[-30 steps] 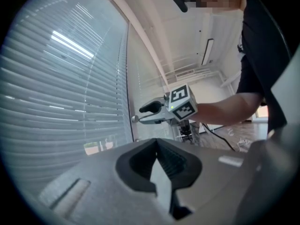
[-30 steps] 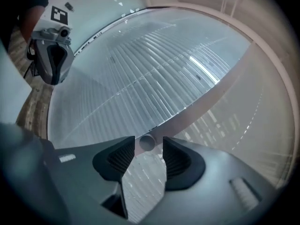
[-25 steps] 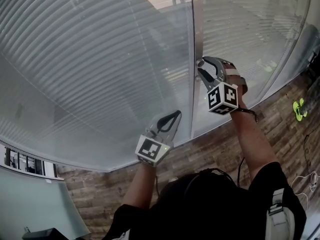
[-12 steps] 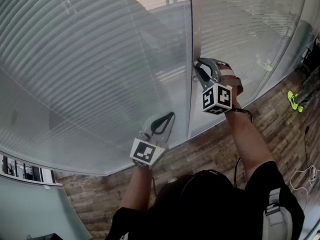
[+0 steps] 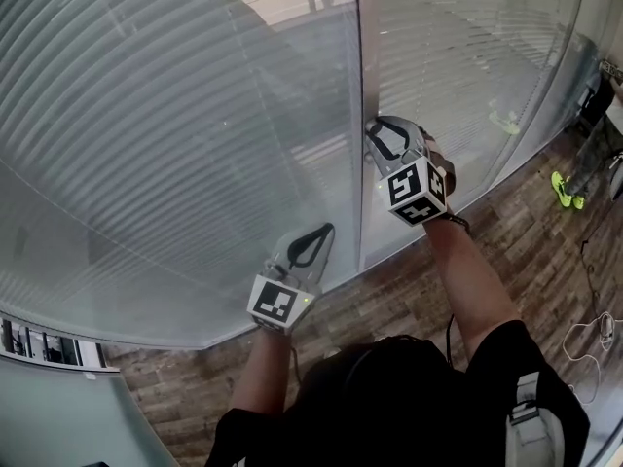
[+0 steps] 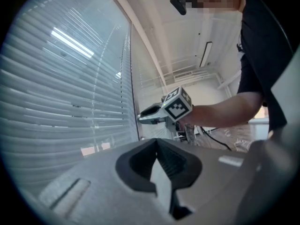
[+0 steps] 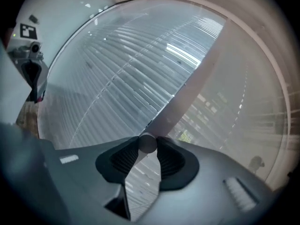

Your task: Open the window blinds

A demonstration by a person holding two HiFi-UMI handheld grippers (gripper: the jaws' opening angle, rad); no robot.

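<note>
Slatted window blinds (image 5: 175,115) hang shut over the left pane, and more blinds (image 5: 458,56) cover the right pane. Between them runs a pale upright frame post (image 5: 368,66). My right gripper (image 5: 376,132) is at that post, level with the blinds. Its jaws have just been closing and are now shut on the thin round blind wand (image 7: 147,143), which shows end-on between the pads. My left gripper (image 5: 325,232) is held lower and to the left, near the left pane, shut with nothing in it (image 6: 157,143).
Under the window runs a brick-patterned floor (image 5: 419,280). A yellow-green pair of shoes (image 5: 562,190) lies at the right, and thin cables (image 5: 594,334) trail beside the person's right arm.
The right gripper's jaws have closed onto the wand and its wrist has rolled, turning the marker cube. The left gripper has kept still.
</note>
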